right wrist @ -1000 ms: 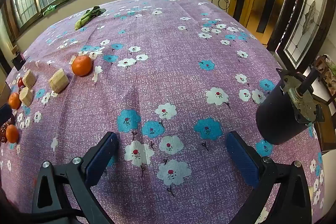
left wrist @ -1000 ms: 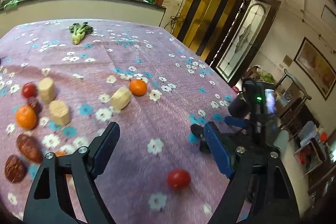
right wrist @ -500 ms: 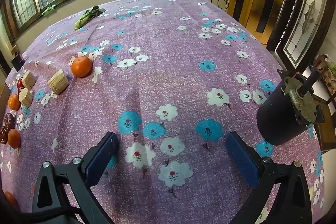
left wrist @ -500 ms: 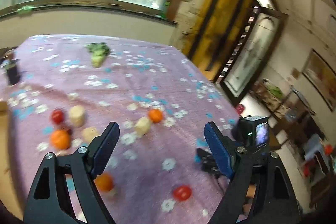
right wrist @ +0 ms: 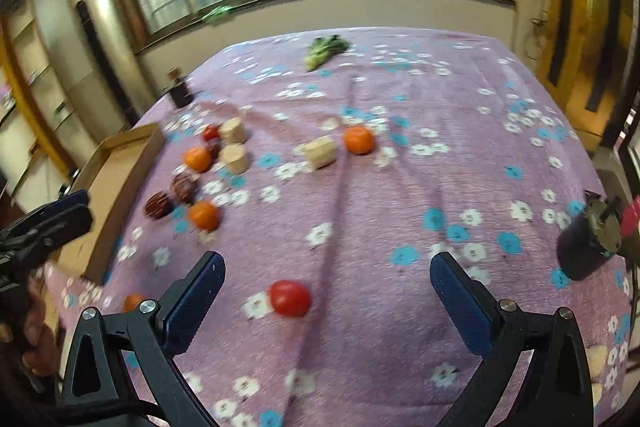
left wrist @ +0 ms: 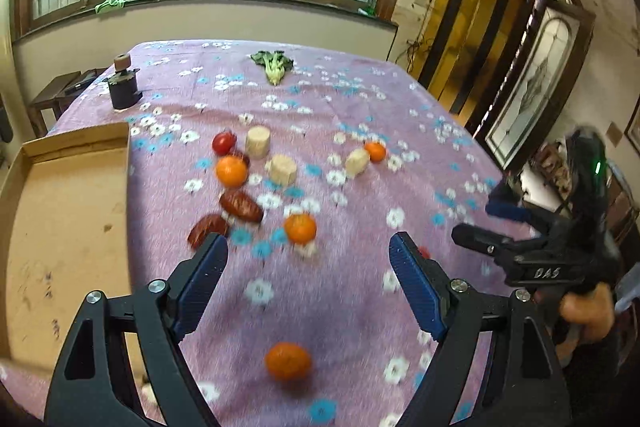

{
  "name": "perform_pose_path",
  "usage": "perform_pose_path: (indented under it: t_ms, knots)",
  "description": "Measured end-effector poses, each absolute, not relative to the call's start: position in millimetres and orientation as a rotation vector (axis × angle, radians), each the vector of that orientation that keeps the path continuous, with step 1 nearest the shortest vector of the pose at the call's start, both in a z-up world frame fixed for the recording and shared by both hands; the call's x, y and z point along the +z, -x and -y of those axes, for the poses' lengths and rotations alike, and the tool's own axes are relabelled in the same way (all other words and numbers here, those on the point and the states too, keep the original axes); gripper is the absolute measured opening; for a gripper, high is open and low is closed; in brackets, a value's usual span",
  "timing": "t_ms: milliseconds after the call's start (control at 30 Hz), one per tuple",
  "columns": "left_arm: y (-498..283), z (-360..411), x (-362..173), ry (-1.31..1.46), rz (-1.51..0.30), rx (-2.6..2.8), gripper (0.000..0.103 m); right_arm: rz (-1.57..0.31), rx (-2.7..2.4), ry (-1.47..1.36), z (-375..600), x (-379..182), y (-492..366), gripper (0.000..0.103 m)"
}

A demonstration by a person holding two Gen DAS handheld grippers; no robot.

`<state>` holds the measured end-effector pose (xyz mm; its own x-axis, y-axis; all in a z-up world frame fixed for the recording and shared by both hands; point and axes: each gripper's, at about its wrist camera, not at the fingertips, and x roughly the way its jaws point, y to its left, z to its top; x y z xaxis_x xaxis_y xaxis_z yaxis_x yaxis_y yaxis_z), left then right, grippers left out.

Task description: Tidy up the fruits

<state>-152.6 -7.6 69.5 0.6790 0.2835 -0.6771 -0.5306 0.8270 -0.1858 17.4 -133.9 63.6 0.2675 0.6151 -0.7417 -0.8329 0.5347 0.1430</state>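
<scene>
Fruit lies scattered on the purple flowered tablecloth [left wrist: 360, 107]. My left gripper [left wrist: 308, 247] hangs open above it, empty. One orange [left wrist: 288, 361] lies low between its fingers, another orange [left wrist: 300, 228] just beyond the fingertips. Farther off are a third orange [left wrist: 231, 171], a fourth orange [left wrist: 375, 151], a small tomato [left wrist: 223, 143] and two dark red-brown fruits [left wrist: 241, 206]. My right gripper [right wrist: 327, 258] is open and empty, with a red tomato [right wrist: 290, 298] on the cloth between its fingers, nearer the left one. The right gripper [left wrist: 476, 221] also shows at the left view's right side.
A shallow cardboard tray [left wrist: 60, 227] sits at the table's left edge. Three beige cylinders [left wrist: 283, 169] stand among the fruit. A leafy green [left wrist: 273, 65] lies at the far end. One black motor [left wrist: 123, 89] stands far left, another black motor [right wrist: 588, 251] near the right edge.
Both grippers have pulled back and risen from the cloth. The left view now takes in the tray and the whole fruit cluster. The tomato has come into the right view.
</scene>
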Motion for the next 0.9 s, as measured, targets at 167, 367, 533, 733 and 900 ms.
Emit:
perform_pose_path:
  t_ms: [167, 367, 533, 733, 900]
  knots:
    - [176.5, 12.4, 51.6, 0.354, -0.725, 0.454, 0.083, -0.836, 1.042, 0.409, 121.1, 62.7, 12.6, 0.103]
    - [185.3, 17.0, 41.9, 0.311, -0.75, 0.525, 0.083, -0.812, 1.102, 0.438, 121.4, 66.3, 31.2, 0.1]
    - [190.3, 18.6, 44.1, 0.285, -0.745, 0.587, 0.083, -0.777, 1.145, 0.485, 118.0, 70.6, 44.2, 0.095]
    - [194.5, 16.3, 40.9, 0.272, -0.762, 0.64, 0.083, -0.76, 1.168, 0.547, 112.9, 68.3, 55.6, 0.093]
    - [197.0, 14.8, 39.8, 0.271, -0.765, 0.648, 0.083, -0.757, 1.175, 0.543, 114.8, 69.2, 57.4, 0.093]
